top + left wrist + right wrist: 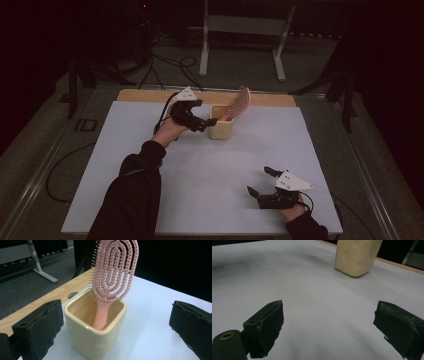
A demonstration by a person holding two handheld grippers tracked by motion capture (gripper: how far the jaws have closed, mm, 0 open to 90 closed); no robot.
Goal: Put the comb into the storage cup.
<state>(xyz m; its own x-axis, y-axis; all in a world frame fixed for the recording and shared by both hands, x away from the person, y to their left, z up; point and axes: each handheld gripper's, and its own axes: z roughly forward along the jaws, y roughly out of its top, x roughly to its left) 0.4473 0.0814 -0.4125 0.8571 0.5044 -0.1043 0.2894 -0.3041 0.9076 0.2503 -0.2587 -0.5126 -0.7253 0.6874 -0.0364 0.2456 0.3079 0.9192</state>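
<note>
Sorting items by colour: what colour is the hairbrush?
Pink hairbrush, clearest in the left gripper view.

A dim lab or recording studio: a wooden table (150, 95) covered with a white sheet (200, 170) stands on grey carpet, with black cables (165, 62) trailing across the floor and a white metal stand (240, 30) behind.

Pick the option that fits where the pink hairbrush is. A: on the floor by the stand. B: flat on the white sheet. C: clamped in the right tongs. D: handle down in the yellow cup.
D: the hairbrush stands handle down inside the cup, its head leaning out over the rim, with the left tongs open on either side of the cup.
</note>
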